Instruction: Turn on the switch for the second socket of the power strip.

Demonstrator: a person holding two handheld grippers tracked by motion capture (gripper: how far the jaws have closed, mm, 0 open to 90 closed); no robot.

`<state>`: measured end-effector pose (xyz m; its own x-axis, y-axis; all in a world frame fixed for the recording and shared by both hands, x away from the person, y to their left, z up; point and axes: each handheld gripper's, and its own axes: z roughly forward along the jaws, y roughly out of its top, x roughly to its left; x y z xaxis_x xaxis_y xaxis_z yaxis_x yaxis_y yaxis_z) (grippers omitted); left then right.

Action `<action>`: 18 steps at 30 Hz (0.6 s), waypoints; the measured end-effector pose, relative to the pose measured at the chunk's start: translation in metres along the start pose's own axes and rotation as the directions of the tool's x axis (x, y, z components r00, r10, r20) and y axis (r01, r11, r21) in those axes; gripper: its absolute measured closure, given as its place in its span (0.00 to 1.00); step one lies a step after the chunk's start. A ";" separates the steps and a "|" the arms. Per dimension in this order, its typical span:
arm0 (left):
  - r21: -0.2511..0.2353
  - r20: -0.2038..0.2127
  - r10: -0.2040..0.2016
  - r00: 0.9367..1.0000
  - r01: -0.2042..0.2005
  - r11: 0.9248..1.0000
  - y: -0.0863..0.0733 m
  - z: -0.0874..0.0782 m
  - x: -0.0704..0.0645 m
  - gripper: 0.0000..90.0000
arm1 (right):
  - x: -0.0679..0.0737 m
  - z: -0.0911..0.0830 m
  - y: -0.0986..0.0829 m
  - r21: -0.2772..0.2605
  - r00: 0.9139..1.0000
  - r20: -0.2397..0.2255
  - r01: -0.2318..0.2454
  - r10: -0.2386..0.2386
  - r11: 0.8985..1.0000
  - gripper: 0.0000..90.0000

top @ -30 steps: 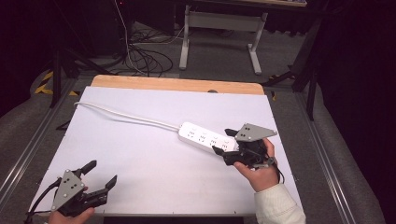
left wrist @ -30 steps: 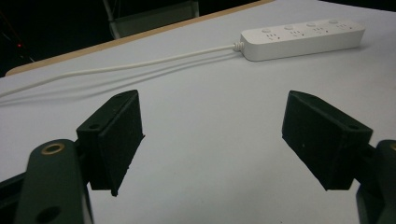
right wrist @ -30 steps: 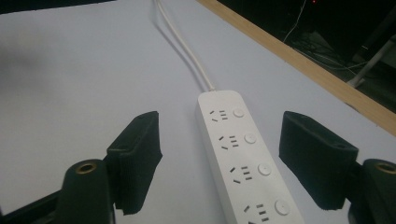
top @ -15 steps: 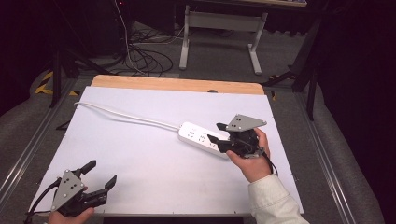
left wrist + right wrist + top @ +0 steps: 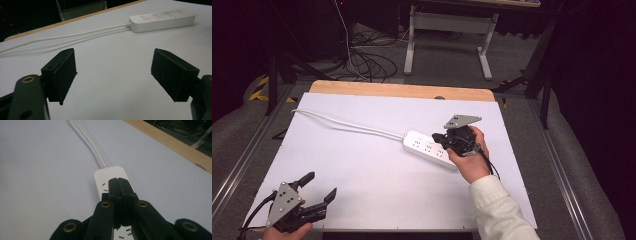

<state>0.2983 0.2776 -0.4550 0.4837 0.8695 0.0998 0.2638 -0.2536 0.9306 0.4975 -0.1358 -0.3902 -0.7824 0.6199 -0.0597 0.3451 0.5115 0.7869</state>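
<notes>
- We find a table [image 5: 377,165] with a white top and a bare wooden strip [image 5: 402,90] along its far edge; it takes up most of the high view.
- We note dark floor beyond the table, with a loose bundle of black cables [image 5: 362,60] and the grey legs of a stand [image 5: 447,35] well apart from the work surface.
- We record a white power strip [image 5: 428,147] lying flat on the right half of the table, its long side running diagonally toward the person's right hand [image 5: 469,160]. In the left gripper view the power strip [image 5: 162,20] lies far off at upper right, sockets facing up.
- We see its white cord [image 5: 347,122] leave the strip's left end and run across the table to the far left edge; the right gripper view shows the cord [image 5: 90,143] entering the strip's end [image 5: 110,173].
- We observe the right gripper [image 5: 447,140] over the middle of the power strip, with its grey plate uppermost. In the right gripper view its jaws are pressed together with nothing between them, their tips above the strip's top face; we cannot tell whether they touch it.
- We observe the left gripper [image 5: 319,187] at the near left corner, held by the left hand [image 5: 287,232], well apart from the power strip. Its jaws stand wide, with only bare table between them in the left gripper view.
</notes>
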 end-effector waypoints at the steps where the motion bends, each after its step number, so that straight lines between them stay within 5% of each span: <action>1: 0.000 -0.001 0.000 1.000 0.000 1.000 0.000 0.000 0.000 0.23 | -0.001 0.004 0.000 0.003 1.000 0.003 -0.005 0.005 1.000 1.00; 18: -0.004 0.000 0.002 1.000 -0.002 1.000 0.000 0.000 0.001 0.23 | -0.016 0.046 -0.010 0.063 0.997 0.051 -0.064 0.061 0.996 1.00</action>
<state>0.2985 0.2780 -0.4547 0.4845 0.8689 0.1012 0.2595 -0.2533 0.9319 0.5307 -0.1230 -0.4252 -0.7322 0.6798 -0.0428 0.4267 0.5068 0.7491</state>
